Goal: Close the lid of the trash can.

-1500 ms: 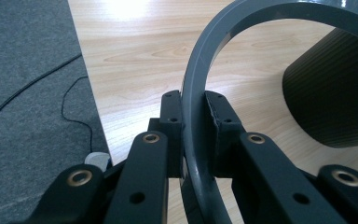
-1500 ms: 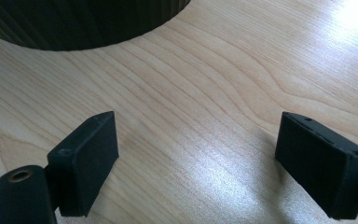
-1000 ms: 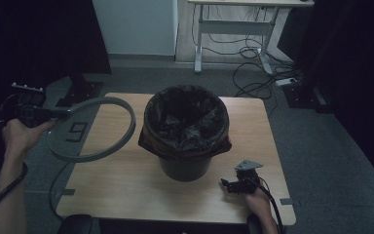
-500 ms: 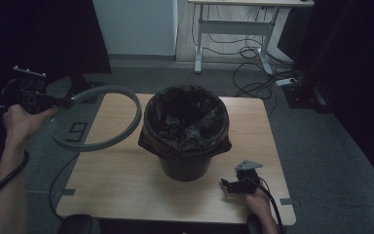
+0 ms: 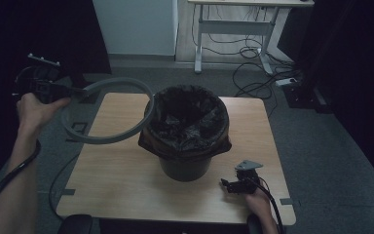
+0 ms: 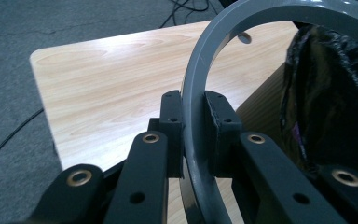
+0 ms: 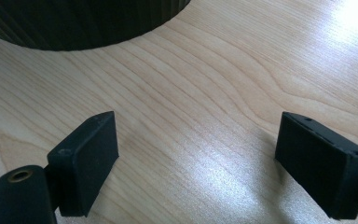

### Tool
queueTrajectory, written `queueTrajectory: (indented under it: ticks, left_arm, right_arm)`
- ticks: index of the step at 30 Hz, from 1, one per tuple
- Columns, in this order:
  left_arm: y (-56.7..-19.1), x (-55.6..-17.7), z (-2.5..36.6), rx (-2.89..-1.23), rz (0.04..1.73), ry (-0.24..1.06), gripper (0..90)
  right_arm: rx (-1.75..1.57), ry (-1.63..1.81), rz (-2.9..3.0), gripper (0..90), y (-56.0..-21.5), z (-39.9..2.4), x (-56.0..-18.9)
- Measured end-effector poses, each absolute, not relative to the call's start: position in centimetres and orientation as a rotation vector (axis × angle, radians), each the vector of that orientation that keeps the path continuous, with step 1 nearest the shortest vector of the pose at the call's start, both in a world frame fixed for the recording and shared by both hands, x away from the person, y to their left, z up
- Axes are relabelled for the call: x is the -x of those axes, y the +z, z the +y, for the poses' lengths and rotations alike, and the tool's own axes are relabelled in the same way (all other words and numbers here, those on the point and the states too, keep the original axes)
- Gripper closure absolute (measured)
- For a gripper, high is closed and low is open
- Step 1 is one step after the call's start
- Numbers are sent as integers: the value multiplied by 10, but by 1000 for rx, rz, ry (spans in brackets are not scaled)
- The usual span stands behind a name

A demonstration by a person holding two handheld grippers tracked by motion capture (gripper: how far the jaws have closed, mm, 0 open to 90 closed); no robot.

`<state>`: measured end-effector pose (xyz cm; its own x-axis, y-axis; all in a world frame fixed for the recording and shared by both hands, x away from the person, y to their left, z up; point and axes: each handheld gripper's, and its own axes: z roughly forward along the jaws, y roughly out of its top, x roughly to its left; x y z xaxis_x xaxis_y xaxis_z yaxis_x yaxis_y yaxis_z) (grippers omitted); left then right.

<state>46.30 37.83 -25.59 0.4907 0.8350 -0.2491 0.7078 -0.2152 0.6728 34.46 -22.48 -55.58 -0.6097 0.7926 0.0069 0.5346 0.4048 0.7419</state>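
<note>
Left gripper view shows the left gripper (image 6: 193,114) clamped on the grey ring (image 6: 200,93), which could snag the bin (image 5: 185,165) liner; the right gripper (image 7: 200,163) rests wide open, empty.

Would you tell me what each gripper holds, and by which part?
The left gripper clamps the grey ring across its band; the right gripper holds nothing.

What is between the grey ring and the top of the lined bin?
Nothing visible. The grey plastic ring, clamped in the left hand-held gripper, hangs beside the black bin with its black liner bag, its far edge already at the open rim.
</note>
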Motion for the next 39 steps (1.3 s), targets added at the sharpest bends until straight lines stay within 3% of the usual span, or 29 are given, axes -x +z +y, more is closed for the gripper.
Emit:
queueTrajectory:
  ticks: [39]
  left_arm:
    - [-252, -498, 264, -2083, 1099, 149, 783]
  right_arm:
    - [-1146, 1035, 2320, 121, -556, -225, -345]
